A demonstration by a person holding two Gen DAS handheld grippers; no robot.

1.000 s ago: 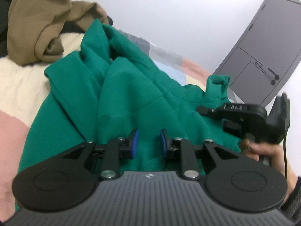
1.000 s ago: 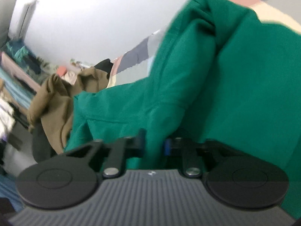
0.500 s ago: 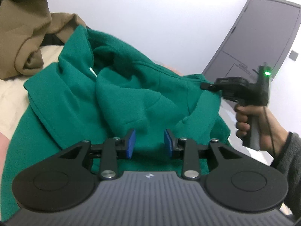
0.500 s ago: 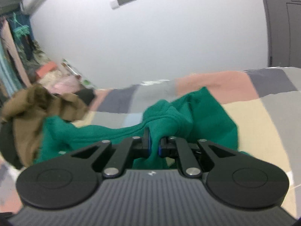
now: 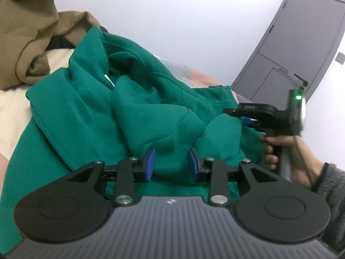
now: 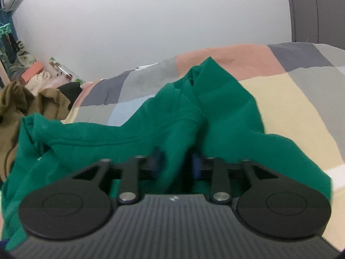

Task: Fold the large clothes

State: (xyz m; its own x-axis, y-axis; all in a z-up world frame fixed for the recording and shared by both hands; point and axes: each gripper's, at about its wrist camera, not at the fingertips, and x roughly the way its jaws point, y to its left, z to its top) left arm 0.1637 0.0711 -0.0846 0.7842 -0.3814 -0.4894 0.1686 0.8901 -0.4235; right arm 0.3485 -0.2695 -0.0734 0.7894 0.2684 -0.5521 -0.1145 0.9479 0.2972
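I see the green hoodie [image 5: 133, 116] lying crumpled on the patchwork bedspread [image 6: 286, 99], bunched into thick folds, with a brown garment [image 5: 28, 43] heaped just beside it toward the wall. My left gripper [image 5: 171, 161] hovers low over the hoodie's near folds with its blue pads [image 5: 149, 164] standing apart; green cloth shows in the gap behind them, but the pads press on nothing. My right gripper [image 6: 175, 164] has just been opening: its jaws now stand apart, and a ridge of the green fabric runs between them, slack, with neither pad squeezing it. This picture is blurred around the fingertips, so I cannot tell whether the cloth brushes one pad. From the left wrist camera I see the same right gripper at the hoodie's far edge, a green light lit on its back, carried by a hand [image 5: 278, 151] in a grey sleeve [image 5: 332, 185]. A dark grey door [image 5: 297, 43] stands behind it against the white wall [image 5: 183, 21].
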